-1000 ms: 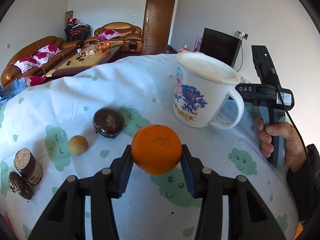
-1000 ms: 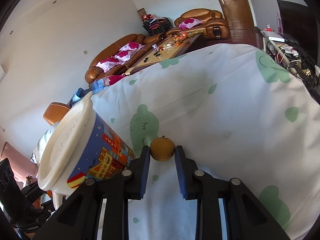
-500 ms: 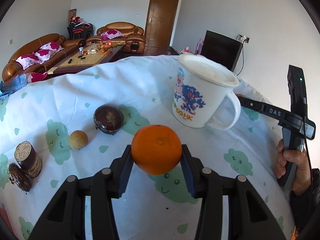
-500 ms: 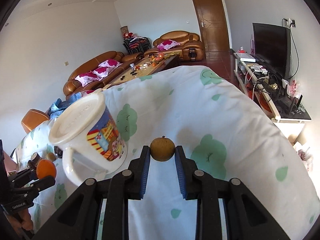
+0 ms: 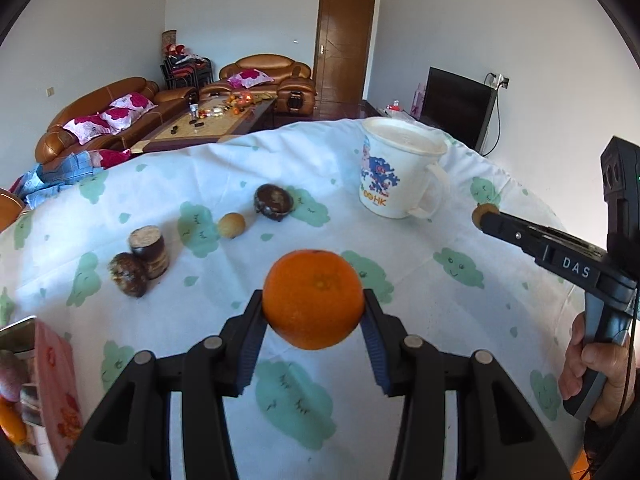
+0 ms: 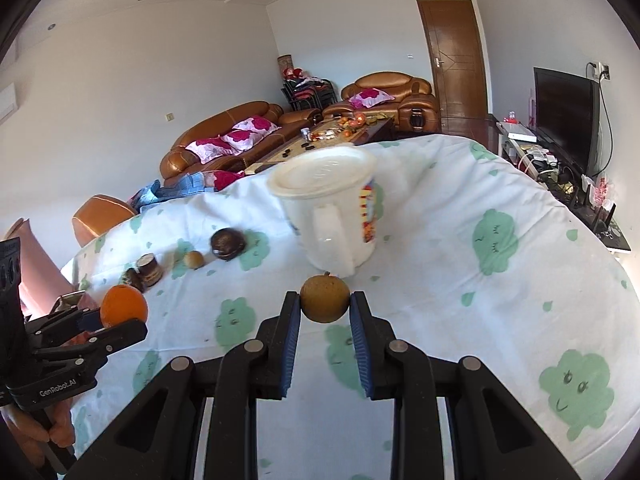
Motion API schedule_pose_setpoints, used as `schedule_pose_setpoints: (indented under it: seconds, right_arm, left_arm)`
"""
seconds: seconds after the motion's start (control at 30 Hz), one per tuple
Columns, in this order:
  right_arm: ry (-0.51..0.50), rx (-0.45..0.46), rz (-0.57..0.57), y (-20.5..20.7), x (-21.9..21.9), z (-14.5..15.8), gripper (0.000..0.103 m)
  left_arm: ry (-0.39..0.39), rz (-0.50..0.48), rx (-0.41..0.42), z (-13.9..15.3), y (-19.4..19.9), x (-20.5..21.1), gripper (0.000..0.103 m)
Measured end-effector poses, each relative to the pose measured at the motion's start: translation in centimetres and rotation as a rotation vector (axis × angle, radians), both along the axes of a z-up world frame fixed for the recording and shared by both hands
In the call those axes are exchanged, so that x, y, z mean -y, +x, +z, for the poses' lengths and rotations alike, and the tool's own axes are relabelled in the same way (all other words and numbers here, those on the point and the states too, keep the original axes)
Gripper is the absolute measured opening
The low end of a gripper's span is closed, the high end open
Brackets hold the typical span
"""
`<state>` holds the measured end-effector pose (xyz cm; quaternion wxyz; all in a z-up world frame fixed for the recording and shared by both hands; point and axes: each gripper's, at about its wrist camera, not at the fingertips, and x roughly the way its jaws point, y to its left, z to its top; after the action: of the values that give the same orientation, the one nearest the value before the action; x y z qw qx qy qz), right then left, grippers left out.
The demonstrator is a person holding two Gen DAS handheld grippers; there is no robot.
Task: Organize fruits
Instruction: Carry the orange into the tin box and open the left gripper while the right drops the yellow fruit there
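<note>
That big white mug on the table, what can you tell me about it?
The mug looks like white plastic, with a flat white lid on top and one looped handle on its side. Colourful cartoon prints cover its sides, one with the letters HK. It stands upright on the cloud-patterned tablecloth, towards the far side. Neither gripper touches it, nor any fruit.
</note>
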<state>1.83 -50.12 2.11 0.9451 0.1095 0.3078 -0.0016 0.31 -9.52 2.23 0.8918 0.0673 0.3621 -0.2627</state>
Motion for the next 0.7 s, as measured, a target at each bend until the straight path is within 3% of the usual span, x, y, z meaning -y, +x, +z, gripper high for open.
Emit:
schedule_pose_setpoints:
  seconds: [0.33,0.7]
  right_arm:
    - [-0.013,0.066,0.187,-1.8,-12.5,2.4,0.027]
    - [-0.019,0.11,0.371,-2.5,-24.6,3.4,0.027]
  left_arm:
    - [0.024,0.159,0.056,1.9,-3.6,-9.9,0.048]
    - [0.009,0.32,0.062,1.4,-5.5,-20.8,0.048]
